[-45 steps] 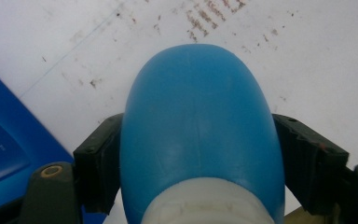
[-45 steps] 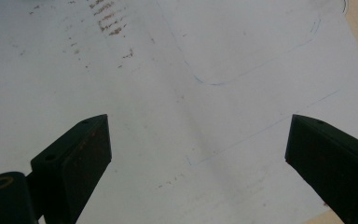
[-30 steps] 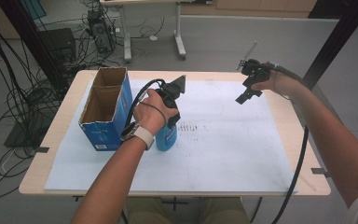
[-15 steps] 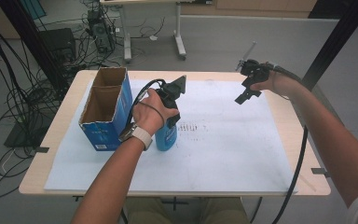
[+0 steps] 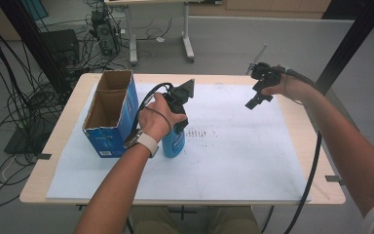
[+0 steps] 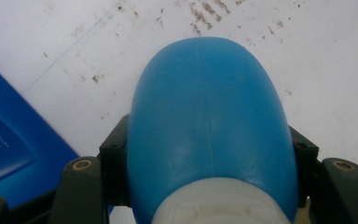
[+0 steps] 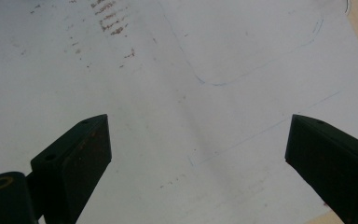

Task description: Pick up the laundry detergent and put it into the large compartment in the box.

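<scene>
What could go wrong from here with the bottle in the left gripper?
1. The left gripper clamps the blue bottle on its rounded, smooth shoulder near the white neck, so the bottle might slip or swing if lifted fast.
2. The open box stands close beside the bottle; a sideways move could knock it.
3. The right gripper hangs open far off above the white sheet, so it likely cannot catch a slip.

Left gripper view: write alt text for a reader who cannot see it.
A blue bottle with a white neck sits clamped between the left gripper's two black jaws, seen from above. Under it lies white paper with dark specks, and a blue box is at the left edge.
</scene>
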`<action>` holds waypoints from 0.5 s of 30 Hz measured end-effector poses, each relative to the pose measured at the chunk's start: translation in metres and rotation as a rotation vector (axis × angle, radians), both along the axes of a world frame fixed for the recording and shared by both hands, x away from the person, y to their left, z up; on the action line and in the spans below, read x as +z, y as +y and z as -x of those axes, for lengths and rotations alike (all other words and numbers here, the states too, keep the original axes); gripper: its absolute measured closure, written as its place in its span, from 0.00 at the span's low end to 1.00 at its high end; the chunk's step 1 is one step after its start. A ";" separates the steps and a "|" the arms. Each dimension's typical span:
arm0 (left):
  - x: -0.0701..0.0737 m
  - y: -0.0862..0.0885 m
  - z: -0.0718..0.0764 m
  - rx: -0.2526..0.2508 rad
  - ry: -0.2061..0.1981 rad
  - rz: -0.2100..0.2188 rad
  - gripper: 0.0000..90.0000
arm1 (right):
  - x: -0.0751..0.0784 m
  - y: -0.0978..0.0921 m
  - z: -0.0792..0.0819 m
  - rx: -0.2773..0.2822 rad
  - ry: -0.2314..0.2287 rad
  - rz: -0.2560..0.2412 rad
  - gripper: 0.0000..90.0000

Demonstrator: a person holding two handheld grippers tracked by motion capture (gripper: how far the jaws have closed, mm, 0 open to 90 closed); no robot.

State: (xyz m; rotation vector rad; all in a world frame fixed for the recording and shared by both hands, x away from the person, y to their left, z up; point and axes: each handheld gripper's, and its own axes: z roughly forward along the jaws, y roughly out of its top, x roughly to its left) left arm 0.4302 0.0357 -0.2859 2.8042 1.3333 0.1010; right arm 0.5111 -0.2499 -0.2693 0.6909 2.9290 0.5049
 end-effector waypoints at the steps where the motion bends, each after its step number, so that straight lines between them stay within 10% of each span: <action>1: 0.000 0.000 0.000 -0.001 0.000 -0.001 0.42 | 0.000 0.000 0.000 0.000 0.000 0.000 0.08; 15: 0.000 0.000 0.000 0.000 -0.001 -0.001 0.42 | 0.000 0.001 0.000 0.004 0.000 0.002 0.08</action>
